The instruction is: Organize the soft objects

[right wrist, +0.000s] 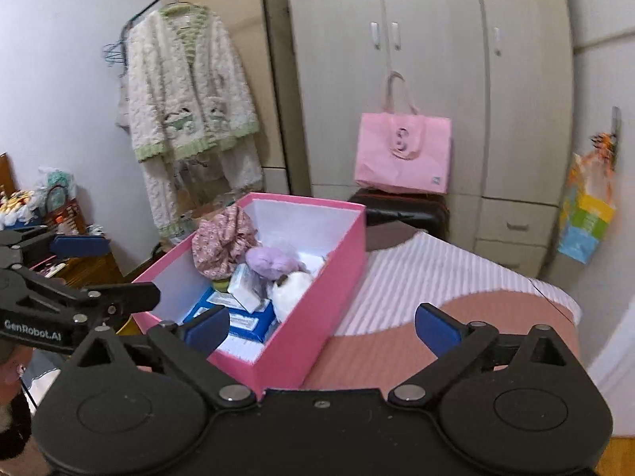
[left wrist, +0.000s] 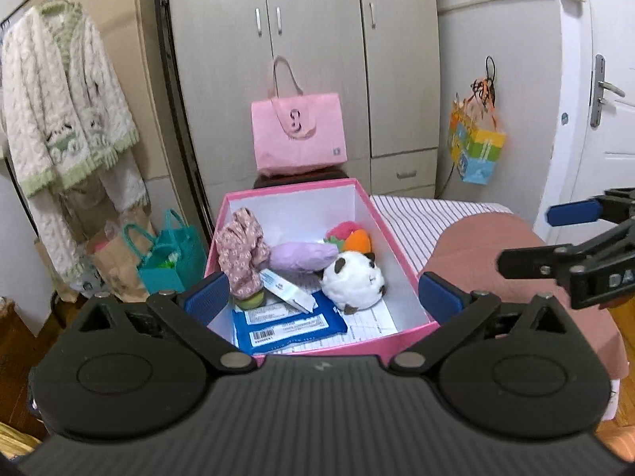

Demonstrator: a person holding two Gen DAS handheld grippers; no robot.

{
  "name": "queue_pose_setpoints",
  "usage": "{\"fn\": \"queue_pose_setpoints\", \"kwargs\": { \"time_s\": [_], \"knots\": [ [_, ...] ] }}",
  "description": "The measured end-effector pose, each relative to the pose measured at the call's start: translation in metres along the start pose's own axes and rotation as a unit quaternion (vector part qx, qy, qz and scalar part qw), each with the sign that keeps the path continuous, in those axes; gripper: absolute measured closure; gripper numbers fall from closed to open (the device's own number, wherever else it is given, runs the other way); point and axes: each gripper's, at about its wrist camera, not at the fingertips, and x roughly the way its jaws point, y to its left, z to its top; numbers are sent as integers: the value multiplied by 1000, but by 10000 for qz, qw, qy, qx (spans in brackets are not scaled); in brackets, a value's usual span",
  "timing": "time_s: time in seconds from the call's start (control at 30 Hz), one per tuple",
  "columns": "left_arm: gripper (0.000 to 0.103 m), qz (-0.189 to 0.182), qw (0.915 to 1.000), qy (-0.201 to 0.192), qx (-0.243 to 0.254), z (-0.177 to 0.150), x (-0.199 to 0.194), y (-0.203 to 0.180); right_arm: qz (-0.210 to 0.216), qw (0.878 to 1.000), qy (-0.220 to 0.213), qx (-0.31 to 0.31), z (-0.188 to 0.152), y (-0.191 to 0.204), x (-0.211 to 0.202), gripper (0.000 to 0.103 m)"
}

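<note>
An open pink box [left wrist: 293,192] [right wrist: 317,313] sits on the bed. Inside lie a floral pink cloth [left wrist: 242,254] [right wrist: 224,240], a lilac plush [left wrist: 301,256] [right wrist: 274,260], a white plush with brown patches [left wrist: 353,281] [right wrist: 291,291], a red and orange plush [left wrist: 349,236], blue packs [left wrist: 285,325] and a small white carton [left wrist: 285,291]. My left gripper [left wrist: 323,297] [right wrist: 115,269] hovers open over the box's near end, nothing between its pads. My right gripper [right wrist: 322,329] [left wrist: 547,238] stands wide open and empty to the right of the box, above the bed.
The bed has a striped sheet [left wrist: 420,218] and a pink blanket [right wrist: 456,357]. Behind the box a pink tote bag [left wrist: 297,135] rests on a dark stool before the wardrobe [left wrist: 317,39]. A fleece jacket [left wrist: 63,99] hangs left, a teal bag [left wrist: 174,258] stands on the floor, and a colourful bag [left wrist: 476,146] hangs right.
</note>
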Motion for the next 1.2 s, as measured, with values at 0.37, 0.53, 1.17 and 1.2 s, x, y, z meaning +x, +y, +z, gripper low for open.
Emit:
{"fn": "queue_pose_setpoints", "kwargs": {
  "time_s": [0.37, 0.53, 1.17, 1.2],
  "knots": [
    [0, -292, 9991, -202, -219, -25, -11, -12, -718, 9955, -613, 6, -26, 9, -44, 0],
    [0, -69, 9991, -356, -223, -30, -13, -20, -956, 9929, -691, 145, -42, 12, -51, 0],
    [0, 135, 9989, -132, -436, -61, -1, -32, -1447, 9863, -683, 407, -70, -3, -63, 0],
    [0, 130, 9989, -141, -438, -62, 0, -32, -1459, 9859, -680, 447, -72, -4, -63, 0]
  ]
}}
